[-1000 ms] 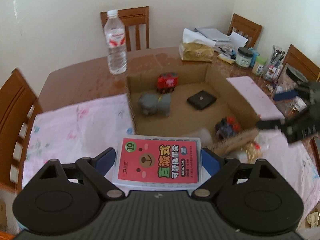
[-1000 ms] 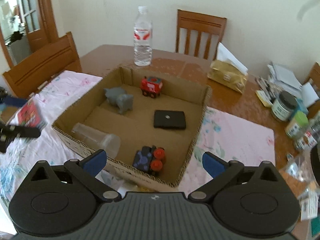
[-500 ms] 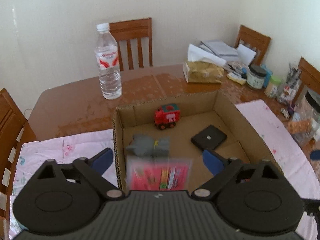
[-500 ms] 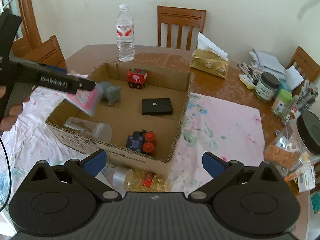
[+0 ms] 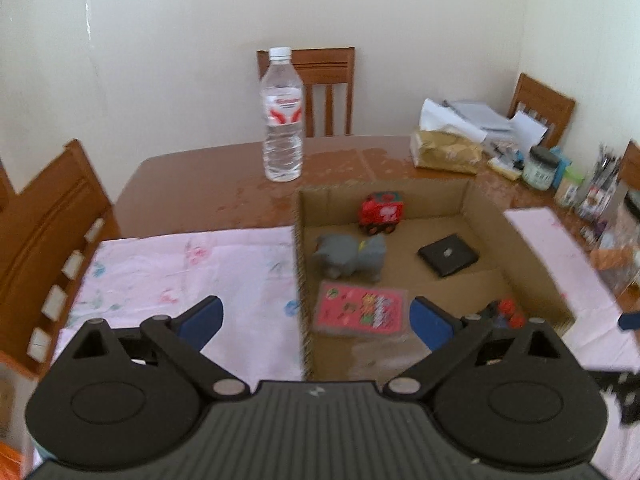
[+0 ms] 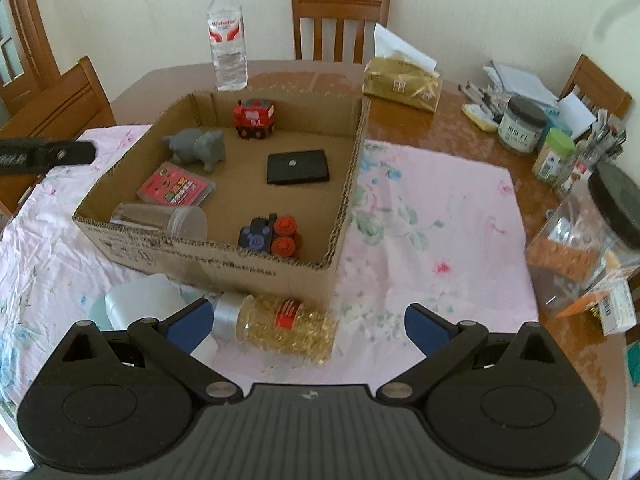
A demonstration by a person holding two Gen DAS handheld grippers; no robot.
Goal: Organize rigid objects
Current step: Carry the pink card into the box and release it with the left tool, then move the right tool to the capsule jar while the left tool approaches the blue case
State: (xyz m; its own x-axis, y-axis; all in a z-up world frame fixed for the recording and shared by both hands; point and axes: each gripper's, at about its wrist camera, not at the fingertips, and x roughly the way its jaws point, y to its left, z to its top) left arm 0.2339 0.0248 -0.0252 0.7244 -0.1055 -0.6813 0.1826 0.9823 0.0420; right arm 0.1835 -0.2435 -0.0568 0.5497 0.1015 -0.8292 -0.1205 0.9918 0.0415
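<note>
The left gripper has its jaws spread wide and holds nothing. Just ahead of it, inside the cardboard box, lies the pink card pack, flat on the box floor. It looks thin, light and stiff. A grip on its two long edges would work best, because lying flat it gives little to pinch. Past the pack stands the gray toy animal, and farther on is the red toy train. To the right of those lies the flat black case.

The right gripper also has its jaws spread wide and holds nothing. Just ahead of it, outside the box and near its front wall, lies the jar of yellow beads on its side. It looks round, hard and smooth, so it may roll or slip. A hold across its middle seems safest. To the left of the jar sits a white cup, close beside it, and it could get bumped. The tall front wall stands in the way, so the jar must go up and over. Inside the box, near that wall, lie a clear cup and a blue and red toy.
</note>
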